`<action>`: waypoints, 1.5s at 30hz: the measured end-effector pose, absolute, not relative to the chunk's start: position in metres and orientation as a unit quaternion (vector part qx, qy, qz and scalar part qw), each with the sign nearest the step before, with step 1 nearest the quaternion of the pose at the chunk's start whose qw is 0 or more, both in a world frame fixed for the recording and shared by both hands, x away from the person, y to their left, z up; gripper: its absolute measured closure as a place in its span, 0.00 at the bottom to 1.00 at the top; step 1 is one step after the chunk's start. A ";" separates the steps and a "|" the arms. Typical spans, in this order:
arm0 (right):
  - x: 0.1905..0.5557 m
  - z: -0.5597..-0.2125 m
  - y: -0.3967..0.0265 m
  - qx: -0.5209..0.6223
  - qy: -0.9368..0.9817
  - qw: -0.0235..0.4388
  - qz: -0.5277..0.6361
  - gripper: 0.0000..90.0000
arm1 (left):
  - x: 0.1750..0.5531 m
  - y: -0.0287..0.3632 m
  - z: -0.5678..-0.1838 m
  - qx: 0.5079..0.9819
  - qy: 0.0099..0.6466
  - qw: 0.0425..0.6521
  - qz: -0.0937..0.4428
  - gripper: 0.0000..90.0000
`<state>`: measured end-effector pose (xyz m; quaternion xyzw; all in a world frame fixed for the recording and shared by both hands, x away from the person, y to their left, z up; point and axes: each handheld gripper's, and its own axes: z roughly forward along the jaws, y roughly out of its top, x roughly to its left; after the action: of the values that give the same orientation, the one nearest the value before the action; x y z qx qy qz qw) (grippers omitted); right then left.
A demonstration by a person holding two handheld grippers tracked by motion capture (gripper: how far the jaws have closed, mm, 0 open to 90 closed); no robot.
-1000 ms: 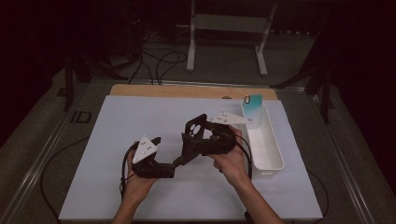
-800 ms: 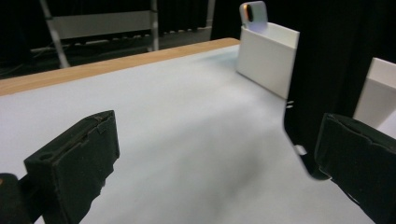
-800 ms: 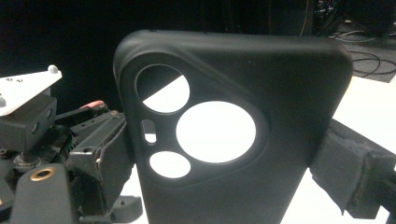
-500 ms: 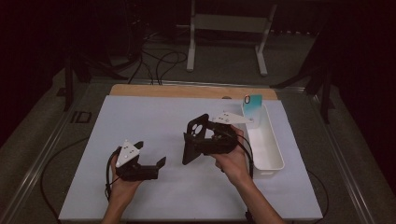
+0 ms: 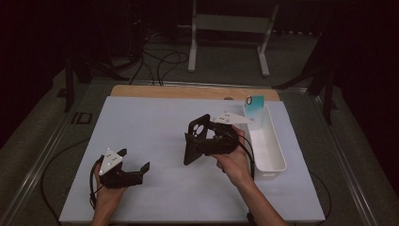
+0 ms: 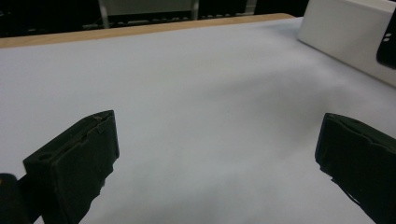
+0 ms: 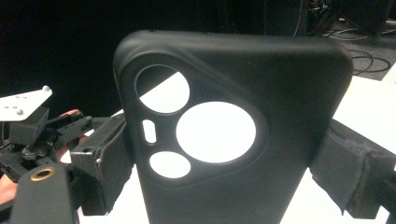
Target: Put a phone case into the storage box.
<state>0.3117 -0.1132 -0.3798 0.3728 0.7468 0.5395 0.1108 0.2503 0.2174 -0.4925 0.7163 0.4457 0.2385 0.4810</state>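
The left tongs (image 5: 136, 170) sit low over the counter (image 5: 155, 127), well apart from the right tongs (image 5: 194, 141), which hold a phone case (image 5: 196, 137) upright between them. Just right of the right tongs lies a bin (image 5: 268, 146), a card (image 5: 254, 102) standing at its far end.

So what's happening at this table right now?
A person works with two hand-held claws. The right claw grips a black rubbery phone case with camera cutouts, raised over the white table sheet. The left claw is open, low and apart from it. A teal phone case stands in the white rectangular plastic bin.
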 end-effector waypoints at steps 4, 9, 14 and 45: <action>0.313 -0.380 -0.113 0.375 0.746 0.110 0.539 0.15 | 0.248 0.220 -0.496 0.710 0.455 0.475 0.252 0.00; 0.317 -0.381 -0.116 0.377 0.748 0.118 0.534 0.15 | 0.249 0.224 -0.497 0.697 0.469 0.475 0.263 0.00; 0.321 -0.378 -0.120 0.380 0.745 0.132 0.532 0.15 | 0.249 0.226 -0.498 0.689 0.479 0.470 0.276 0.00; 0.364 -0.357 -0.149 0.411 0.725 0.217 0.508 0.15 | 0.250 0.222 -0.500 0.687 0.488 0.456 0.286 0.00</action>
<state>0.3639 -0.1492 -0.3574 0.4113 0.7251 0.5077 0.2175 0.2496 0.2217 -0.5004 0.6874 0.4876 0.2863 0.4557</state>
